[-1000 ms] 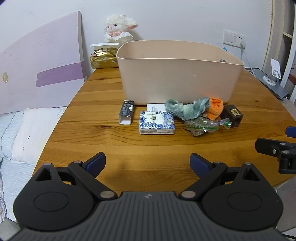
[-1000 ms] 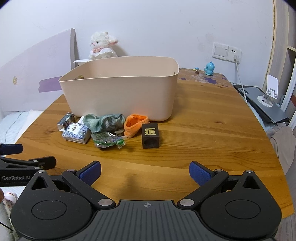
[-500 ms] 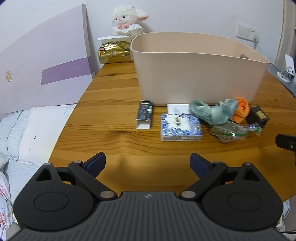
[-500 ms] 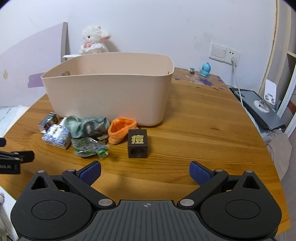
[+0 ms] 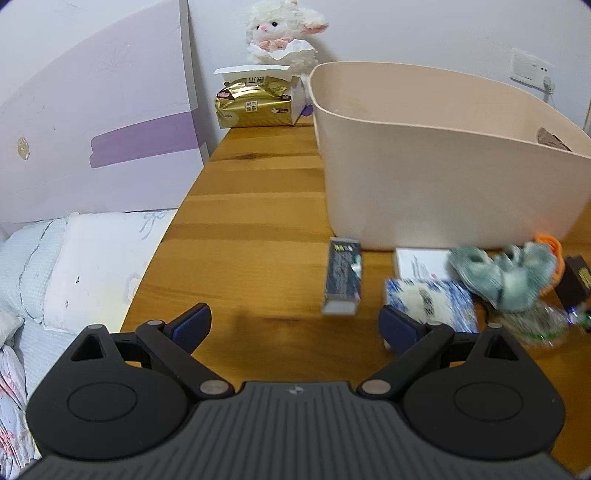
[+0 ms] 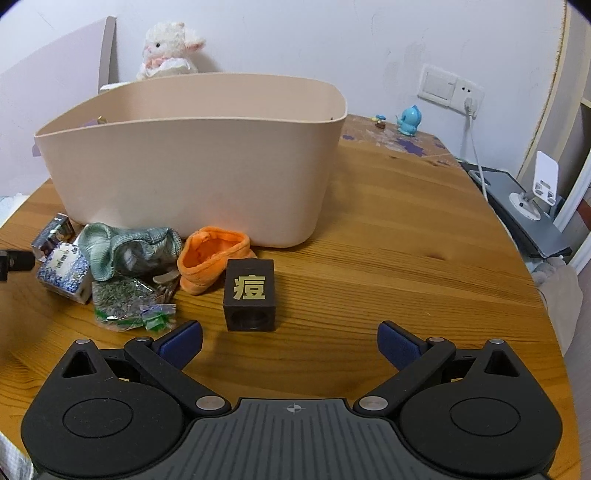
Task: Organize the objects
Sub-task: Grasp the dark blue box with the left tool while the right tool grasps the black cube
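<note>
- Both grippers hover low over a round wooden table (image 6: 388, 229), each with its blue-padded fingers spread wide and nothing between them.
- Left gripper (image 5: 294, 325) sits near the table's left edge, with a narrow dark box (image 5: 342, 275) lying just ahead of it, between the finger lines.
- Its right fingertip (image 5: 397, 328) overlaps a blue-and-white patterned box (image 5: 439, 302) in the picture; whether they touch cannot be told.
- Right gripper (image 6: 290, 341) faces a small dark cube box (image 6: 250, 293) with a gold character on top, which stands just ahead, slightly left of centre.
- A large beige tub (image 6: 192, 162) stands upright on the table behind the loose things; all of them lie outside it, along its front wall.
- From left to right in the right wrist view: the narrow dark box, the patterned box, a crumpled green-grey cloth (image 6: 125, 247), an orange fabric piece (image 6: 212, 254) and the cube box.
- A clear packet of dried greenery (image 6: 125, 302) lies in front of the cloth.
- A white card (image 5: 421, 262) lies flat between the tub and the patterned box.
- Behind the tub, a plush lamb (image 5: 279, 31) sits by the wall above a gold tissue pack (image 5: 255, 103).
- A small blue figurine (image 6: 409, 120) stands at the table's far right, near a wall socket (image 6: 450, 88).
- A bed with pale bedding (image 5: 74, 266) lies left of the table.
</note>
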Demonstrator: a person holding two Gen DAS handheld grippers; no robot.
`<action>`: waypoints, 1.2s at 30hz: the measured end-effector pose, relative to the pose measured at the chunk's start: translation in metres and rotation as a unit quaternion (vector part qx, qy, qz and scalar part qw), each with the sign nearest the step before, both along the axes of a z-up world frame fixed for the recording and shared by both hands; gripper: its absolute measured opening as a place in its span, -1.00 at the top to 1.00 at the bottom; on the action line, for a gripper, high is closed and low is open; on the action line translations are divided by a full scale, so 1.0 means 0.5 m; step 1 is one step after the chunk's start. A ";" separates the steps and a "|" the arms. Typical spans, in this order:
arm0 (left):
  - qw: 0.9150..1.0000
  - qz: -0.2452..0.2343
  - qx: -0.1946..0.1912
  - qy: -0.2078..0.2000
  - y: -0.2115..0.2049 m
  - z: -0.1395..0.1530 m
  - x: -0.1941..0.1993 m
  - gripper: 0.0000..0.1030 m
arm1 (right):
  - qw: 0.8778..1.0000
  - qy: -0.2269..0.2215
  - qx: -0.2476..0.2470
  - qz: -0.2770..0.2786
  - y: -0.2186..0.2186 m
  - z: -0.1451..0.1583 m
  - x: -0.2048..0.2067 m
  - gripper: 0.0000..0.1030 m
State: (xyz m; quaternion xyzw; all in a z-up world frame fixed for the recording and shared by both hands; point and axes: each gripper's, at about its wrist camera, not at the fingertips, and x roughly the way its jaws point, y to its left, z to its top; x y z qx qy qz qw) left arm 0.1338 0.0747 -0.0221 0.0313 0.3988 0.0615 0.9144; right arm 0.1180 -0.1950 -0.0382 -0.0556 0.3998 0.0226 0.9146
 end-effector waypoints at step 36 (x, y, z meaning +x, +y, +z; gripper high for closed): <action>0.995 -0.065 -0.066 -0.030 -0.031 0.030 -0.004 0.52 | 0.999 -0.028 0.028 0.018 -0.010 0.032 -0.004 0.44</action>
